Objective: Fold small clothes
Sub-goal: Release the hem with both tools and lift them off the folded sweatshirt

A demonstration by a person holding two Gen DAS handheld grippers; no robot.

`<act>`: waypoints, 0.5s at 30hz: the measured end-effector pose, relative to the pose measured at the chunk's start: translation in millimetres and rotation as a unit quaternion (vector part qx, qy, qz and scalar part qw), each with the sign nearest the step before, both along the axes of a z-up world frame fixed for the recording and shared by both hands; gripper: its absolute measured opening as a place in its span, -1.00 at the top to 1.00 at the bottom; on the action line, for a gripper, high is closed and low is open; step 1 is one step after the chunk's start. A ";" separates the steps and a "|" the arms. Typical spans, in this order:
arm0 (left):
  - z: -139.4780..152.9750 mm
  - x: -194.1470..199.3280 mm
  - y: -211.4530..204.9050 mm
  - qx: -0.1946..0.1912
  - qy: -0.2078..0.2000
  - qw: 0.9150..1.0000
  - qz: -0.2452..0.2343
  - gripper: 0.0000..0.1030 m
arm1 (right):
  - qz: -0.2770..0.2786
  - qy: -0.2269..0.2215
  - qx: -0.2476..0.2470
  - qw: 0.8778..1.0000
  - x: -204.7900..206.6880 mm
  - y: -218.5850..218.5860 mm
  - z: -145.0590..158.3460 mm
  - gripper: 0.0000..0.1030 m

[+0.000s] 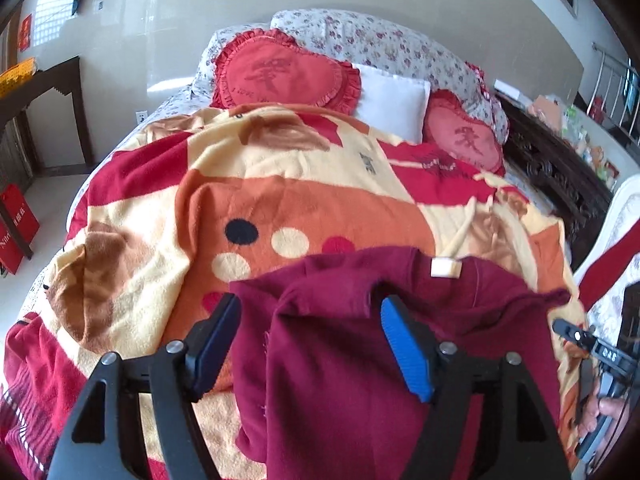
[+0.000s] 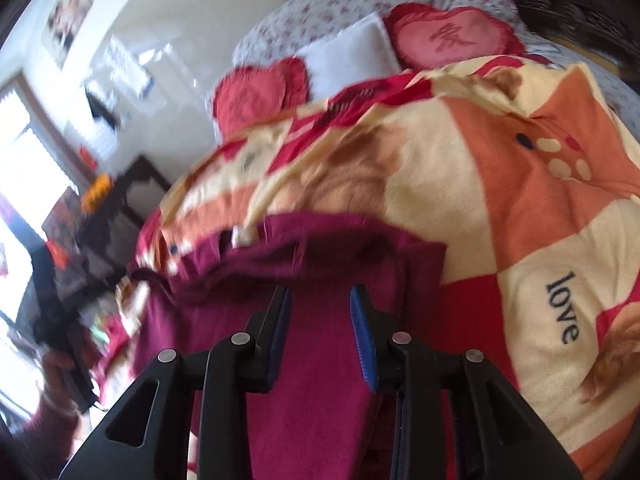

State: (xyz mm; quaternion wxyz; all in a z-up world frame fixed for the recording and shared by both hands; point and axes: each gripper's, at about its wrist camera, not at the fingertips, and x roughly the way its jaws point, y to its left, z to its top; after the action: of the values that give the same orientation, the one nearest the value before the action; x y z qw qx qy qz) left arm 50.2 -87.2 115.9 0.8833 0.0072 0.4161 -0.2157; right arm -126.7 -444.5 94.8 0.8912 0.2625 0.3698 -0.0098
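Observation:
A dark red small garment lies on the patterned blanket of the bed, with a white label at its collar. My left gripper is open, its fingers spread over the garment's near left part, which looks folded over. In the right wrist view the garment fills the lower middle. My right gripper is open with a narrower gap, just above the fabric. The right gripper also shows at the right edge of the left wrist view, held by a hand.
Two red heart cushions and a white pillow lie at the bed's head. A dark carved nightstand stands to the right. A dark side table and a red bag stand on the left.

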 end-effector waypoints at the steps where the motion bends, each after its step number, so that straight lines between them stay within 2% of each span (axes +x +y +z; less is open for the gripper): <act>1: -5.9 1.2 -4.9 0.010 0.004 1.000 -0.003 -0.48 | 0.007 0.010 -0.016 1.000 8.7 6.9 -3.6 0.76; 5: -36.1 20.2 -25.2 0.044 0.035 0.998 0.003 -0.48 | 0.013 0.013 -0.023 1.000 43.5 16.0 -11.3 0.76; 9: -63.9 52.8 -31.7 0.063 0.072 0.995 0.039 -0.48 | -0.025 0.021 -0.007 0.999 80.9 1.1 -20.5 0.76; 12: -73.8 65.2 -25.9 0.045 0.098 0.993 0.051 -0.48 | -0.045 0.034 0.013 0.998 98.5 -11.4 -33.5 0.80; 15: -67.2 58.3 -21.2 0.043 0.092 0.994 0.037 -0.48 | -0.047 0.033 0.018 0.998 97.1 -11.9 -30.1 0.80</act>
State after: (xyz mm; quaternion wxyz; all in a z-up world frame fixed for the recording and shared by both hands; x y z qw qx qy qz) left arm 108.5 -108.4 48.7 0.8474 0.0099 0.5049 -0.1641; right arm -29.6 -456.4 64.8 0.8722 0.2951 0.3865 -0.0535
